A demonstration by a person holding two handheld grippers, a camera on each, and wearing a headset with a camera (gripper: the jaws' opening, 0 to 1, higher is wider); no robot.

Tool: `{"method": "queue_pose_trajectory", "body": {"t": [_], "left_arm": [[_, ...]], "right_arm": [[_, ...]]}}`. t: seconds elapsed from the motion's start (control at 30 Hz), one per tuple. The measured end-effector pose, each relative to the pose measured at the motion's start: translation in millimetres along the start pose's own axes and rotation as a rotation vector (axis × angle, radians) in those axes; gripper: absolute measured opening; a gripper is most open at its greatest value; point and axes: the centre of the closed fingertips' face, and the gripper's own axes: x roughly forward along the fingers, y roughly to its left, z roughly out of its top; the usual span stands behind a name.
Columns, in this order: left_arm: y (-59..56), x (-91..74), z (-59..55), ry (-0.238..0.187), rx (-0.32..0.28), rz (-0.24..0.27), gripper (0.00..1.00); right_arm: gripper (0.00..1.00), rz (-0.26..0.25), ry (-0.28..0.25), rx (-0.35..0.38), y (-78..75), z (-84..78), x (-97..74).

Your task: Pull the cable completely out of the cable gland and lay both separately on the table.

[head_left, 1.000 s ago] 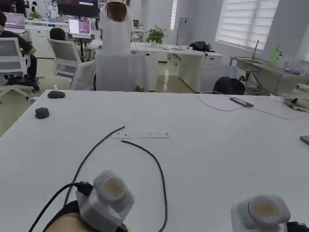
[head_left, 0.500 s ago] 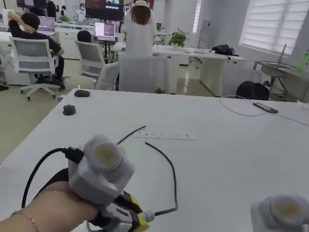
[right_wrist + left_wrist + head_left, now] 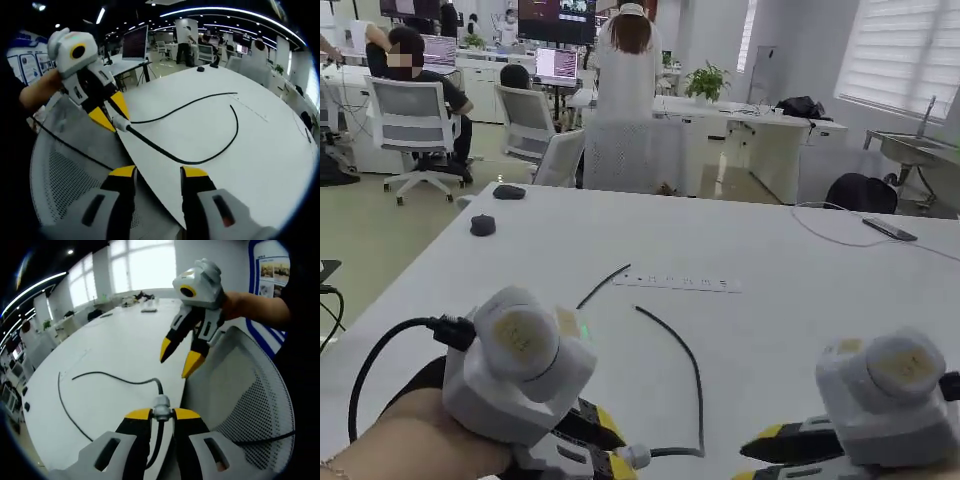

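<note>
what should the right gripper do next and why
Probably bring the right gripper onto the cable just beyond the cable gland and close. The left gripper is shut on the gland with the cable running out of it onto the table, while the right one hangs open nearby, holding nothing.

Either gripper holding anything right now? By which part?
Left gripper clamps the cable gland by its body, cable trailing out. Right gripper open, empty.
</note>
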Motion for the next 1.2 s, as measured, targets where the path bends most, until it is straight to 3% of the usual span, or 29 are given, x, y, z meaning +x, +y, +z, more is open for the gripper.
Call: {"method": "queue_pose_trajectory", "body": {"t": [0.17, 0.47, 0.67, 0.8, 1.2], "left_arm": [[1.7, 12.2, -10.1, 0.003, 0.011, 0.011, 0.17], [2.4, 25.2, -32.1, 0.050, 0.080, 0.043, 0.17], [2.5, 31.6, -40.8, 0.094, 0.161, 0.058, 0.17], [-1.5, 38.5, -48.6, 0.135, 0.205, 0.034, 0.17], [-7.0, 40.8, -50.7, 0.157, 0.297, 0.019, 0.17]], "right_arm": [[0.33, 0.090, 0.014, -0.121, 22.4, 12.6, 25.5], [0.28, 0.094, 0.096, -0.309, 27.6, 4.5, 62.9], [0.23, 0.136, 0.052, -0.324, 34.8, 6.9, 73.1], [0.21, 0.141, 0.043, -0.310, 31.5, 3.4, 78.8], [0.14, 0.158, 0.073, -0.403, 41.2, -6.0, 81.7]]}}
